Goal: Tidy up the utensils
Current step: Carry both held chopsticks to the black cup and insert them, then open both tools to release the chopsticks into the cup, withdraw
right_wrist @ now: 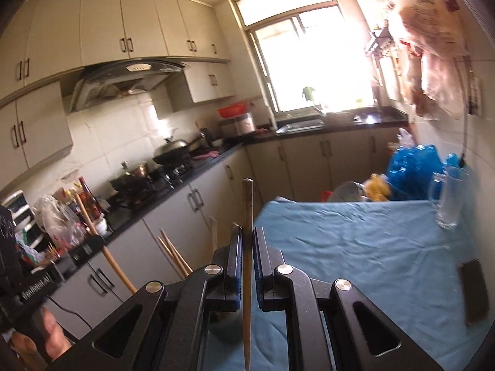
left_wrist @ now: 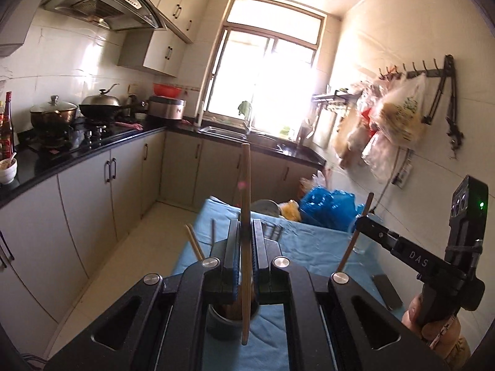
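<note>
Both hand-held grippers, left (left_wrist: 246, 241) and right (right_wrist: 247, 247), pinch upright chopsticks (left_wrist: 246, 232); the cup (left_wrist: 230, 318) sits just below the left one.

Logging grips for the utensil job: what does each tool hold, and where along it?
Each holds one wooden chopstick, roughly upright. The left tool clamps its chopstick near mid-length; the right tool clamps its chopstick above mid-length.

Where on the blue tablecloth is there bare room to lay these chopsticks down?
The middle of the blue tablecloth is bare, bordered by the glass mug and dark phone on the wall side. The far end is crowded with blue bags and a metal bowl. The near corner holds the utensil cup.
</note>
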`<action>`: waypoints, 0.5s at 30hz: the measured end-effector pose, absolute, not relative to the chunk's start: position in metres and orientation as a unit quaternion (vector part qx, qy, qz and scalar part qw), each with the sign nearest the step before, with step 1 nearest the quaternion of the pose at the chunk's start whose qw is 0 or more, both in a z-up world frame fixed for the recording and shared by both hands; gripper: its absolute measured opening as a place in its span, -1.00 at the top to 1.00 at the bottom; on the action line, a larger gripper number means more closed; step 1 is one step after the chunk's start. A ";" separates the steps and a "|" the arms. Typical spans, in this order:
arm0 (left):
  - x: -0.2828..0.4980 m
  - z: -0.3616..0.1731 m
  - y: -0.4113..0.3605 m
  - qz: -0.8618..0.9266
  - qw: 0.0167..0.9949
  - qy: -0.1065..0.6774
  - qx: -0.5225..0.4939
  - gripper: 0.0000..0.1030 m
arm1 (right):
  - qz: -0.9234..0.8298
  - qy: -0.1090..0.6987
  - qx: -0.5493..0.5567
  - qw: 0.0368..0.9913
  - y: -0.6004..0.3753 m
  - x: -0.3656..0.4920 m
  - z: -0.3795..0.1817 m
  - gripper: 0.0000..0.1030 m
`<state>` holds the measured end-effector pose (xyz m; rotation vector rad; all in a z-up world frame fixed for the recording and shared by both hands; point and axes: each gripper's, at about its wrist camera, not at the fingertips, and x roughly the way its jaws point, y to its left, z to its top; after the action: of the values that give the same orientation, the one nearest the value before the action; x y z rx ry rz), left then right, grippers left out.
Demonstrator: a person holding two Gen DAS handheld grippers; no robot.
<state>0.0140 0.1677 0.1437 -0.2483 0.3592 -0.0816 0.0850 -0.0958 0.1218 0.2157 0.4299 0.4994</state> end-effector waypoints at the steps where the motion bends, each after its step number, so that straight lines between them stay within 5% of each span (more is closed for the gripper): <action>1: 0.018 0.145 0.170 -0.039 0.976 0.177 -0.124 0.88 | 0.249 0.207 0.109 0.940 -0.089 0.088 0.124 0.86; 15: 0.082 0.114 0.172 -0.035 0.972 0.190 -0.132 0.88 | 0.227 0.201 0.089 0.949 -0.021 0.139 0.099 0.86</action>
<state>0.0824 0.1717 0.1141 -0.2667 0.3828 -0.0705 0.1390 -0.0211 0.0990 0.1811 0.4099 0.4626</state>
